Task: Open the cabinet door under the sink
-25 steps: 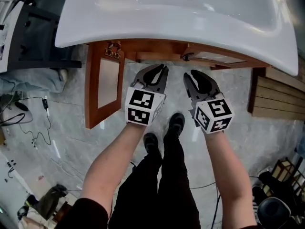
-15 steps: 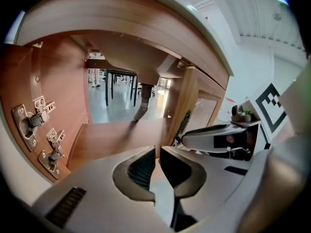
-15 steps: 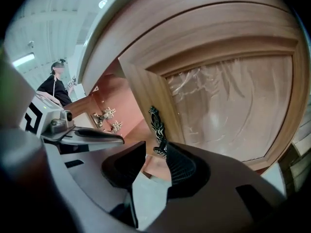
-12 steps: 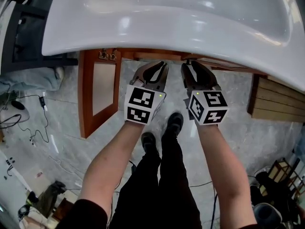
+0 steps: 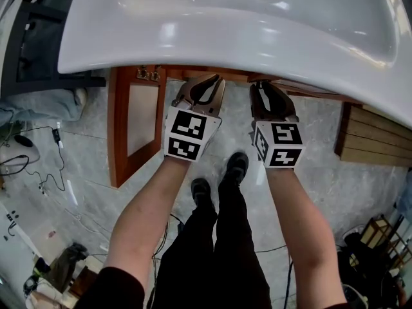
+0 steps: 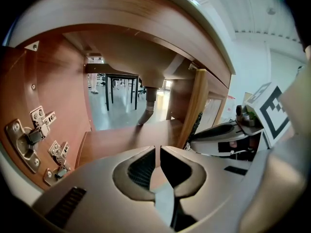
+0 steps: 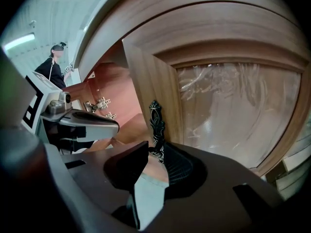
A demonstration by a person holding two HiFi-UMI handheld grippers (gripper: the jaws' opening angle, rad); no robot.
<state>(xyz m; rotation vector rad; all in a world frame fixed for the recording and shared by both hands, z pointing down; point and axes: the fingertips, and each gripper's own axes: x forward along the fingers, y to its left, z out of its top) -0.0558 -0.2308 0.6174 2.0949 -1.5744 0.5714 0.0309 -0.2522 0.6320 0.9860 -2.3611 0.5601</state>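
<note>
— What was in the cabinet (image 6: 58, 81) when you looked?

— Past my left gripper (image 6: 156, 149) I saw one grey drain pipe (image 6: 148, 108) coming down at the back, and a bare wooden floor under it. Two metal hinges (image 6: 29, 135) sat on the side wall to that gripper's left. The white sink (image 5: 193, 37) lay above both grippers, with one drain hole and nothing else in it.

— How many doors?

— Two. One (image 5: 116, 127) stood swung wide open, out to the left of my left gripper. The other (image 7: 228, 110), with a clear panel, was straight ahead of my right gripper (image 7: 155, 149). I couldn't tell whether it had left its frame.

— And the grippers?

— Two as well. The left one's jaws were nearly together, with only a slit between them, and held nothing. The right one's jaws had just been closing, and the door's one dark ornate handle (image 7: 156, 123) stood upright between them, the pads pinching its lower end.
</note>
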